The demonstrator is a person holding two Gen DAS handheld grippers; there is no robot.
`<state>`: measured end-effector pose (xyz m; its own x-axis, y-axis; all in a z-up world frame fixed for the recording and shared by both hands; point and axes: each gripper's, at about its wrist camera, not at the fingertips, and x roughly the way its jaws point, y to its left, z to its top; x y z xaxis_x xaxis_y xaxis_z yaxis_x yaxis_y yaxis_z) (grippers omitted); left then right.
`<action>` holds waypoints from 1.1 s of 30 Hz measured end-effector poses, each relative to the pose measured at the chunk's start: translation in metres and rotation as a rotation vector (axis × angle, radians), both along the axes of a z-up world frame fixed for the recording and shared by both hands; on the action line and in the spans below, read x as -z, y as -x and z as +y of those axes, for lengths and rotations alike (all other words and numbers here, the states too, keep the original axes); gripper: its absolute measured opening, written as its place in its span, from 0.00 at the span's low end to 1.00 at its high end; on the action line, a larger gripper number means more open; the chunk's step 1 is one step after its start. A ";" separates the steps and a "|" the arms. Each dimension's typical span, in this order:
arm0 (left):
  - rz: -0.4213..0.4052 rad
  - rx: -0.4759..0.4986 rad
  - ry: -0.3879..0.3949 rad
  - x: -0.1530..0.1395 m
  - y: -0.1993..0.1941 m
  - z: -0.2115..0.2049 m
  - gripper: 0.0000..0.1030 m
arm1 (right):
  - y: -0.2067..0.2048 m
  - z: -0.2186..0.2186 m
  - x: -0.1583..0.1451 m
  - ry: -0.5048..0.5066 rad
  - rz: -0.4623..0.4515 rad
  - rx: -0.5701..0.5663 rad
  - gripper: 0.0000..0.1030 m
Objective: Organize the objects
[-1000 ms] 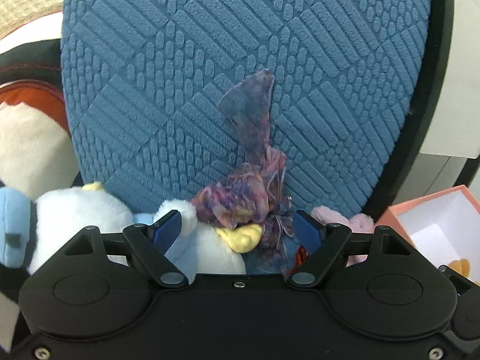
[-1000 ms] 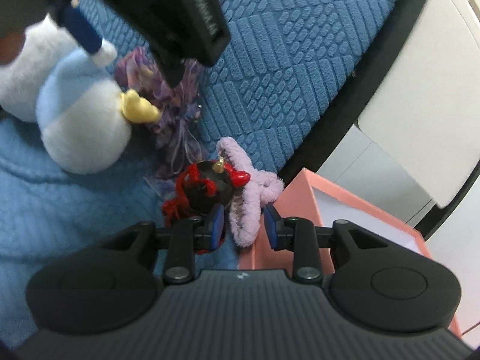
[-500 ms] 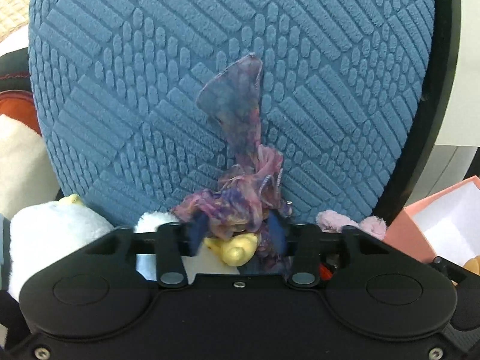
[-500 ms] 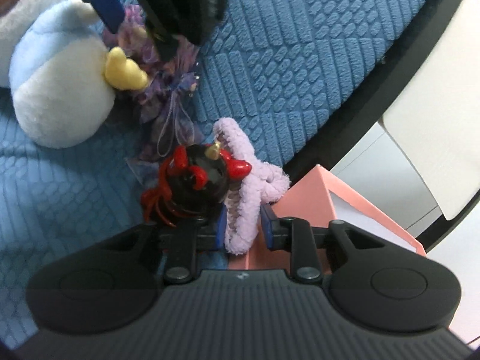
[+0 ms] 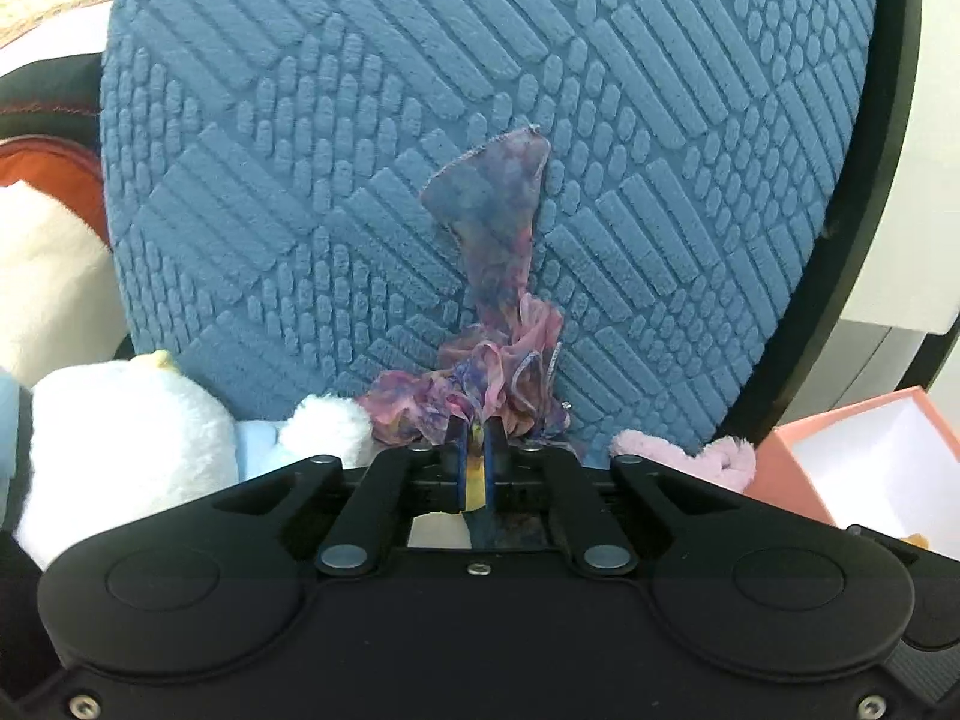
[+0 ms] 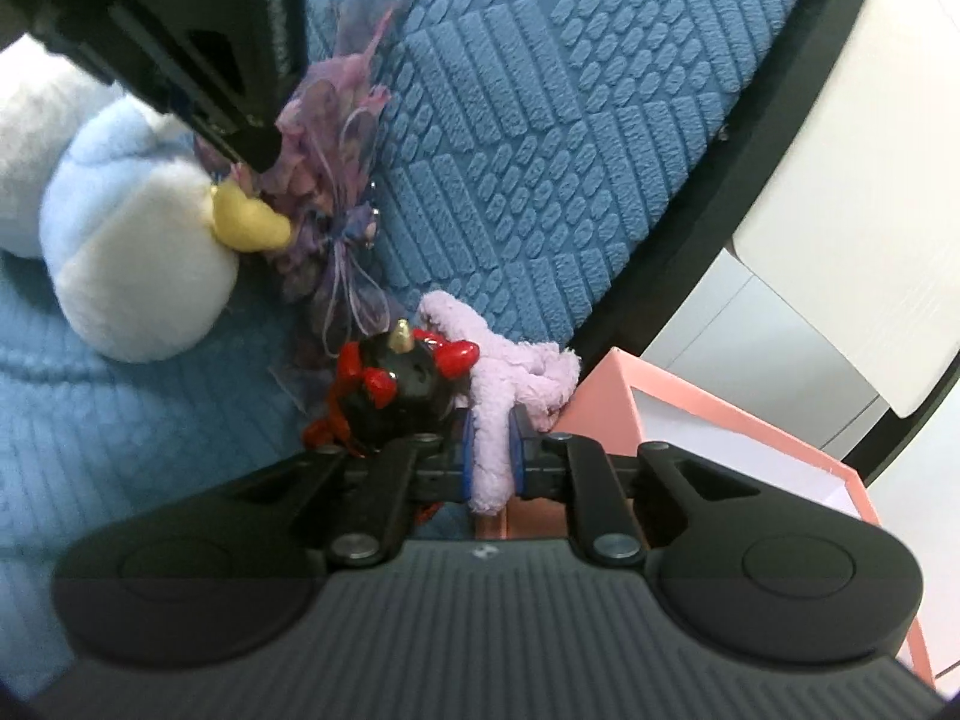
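Both grasps made, nothing stowed yet. Left hand-held gripper is clenched on the purple organza pouch, low against the blue chair cushion; something yellow sits between the pads, possibly the plush's beak, hard to tell. Right hand-held gripper pinches the lilac fuzzy piece on the seat. Left to do: lift and drop both, likely into the pink box, just beside. Obstacles: black-and-red figurine touching the lilac piece, white-blue plush touching the pouch.
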<state>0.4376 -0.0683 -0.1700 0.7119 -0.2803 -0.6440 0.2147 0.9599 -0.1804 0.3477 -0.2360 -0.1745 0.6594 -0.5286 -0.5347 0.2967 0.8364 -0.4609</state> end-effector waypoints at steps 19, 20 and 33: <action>0.031 -0.004 0.146 -0.023 0.095 0.031 0.00 | 0.055 0.019 -0.041 -0.056 -0.076 -0.033 0.13; 0.033 -0.003 0.142 -0.023 0.102 0.031 0.00 | 0.063 0.023 -0.046 -0.058 -0.079 -0.033 0.13; 0.125 -0.080 0.102 -0.012 0.186 0.057 0.00 | 0.121 0.048 -0.056 -0.145 -0.079 -0.056 0.13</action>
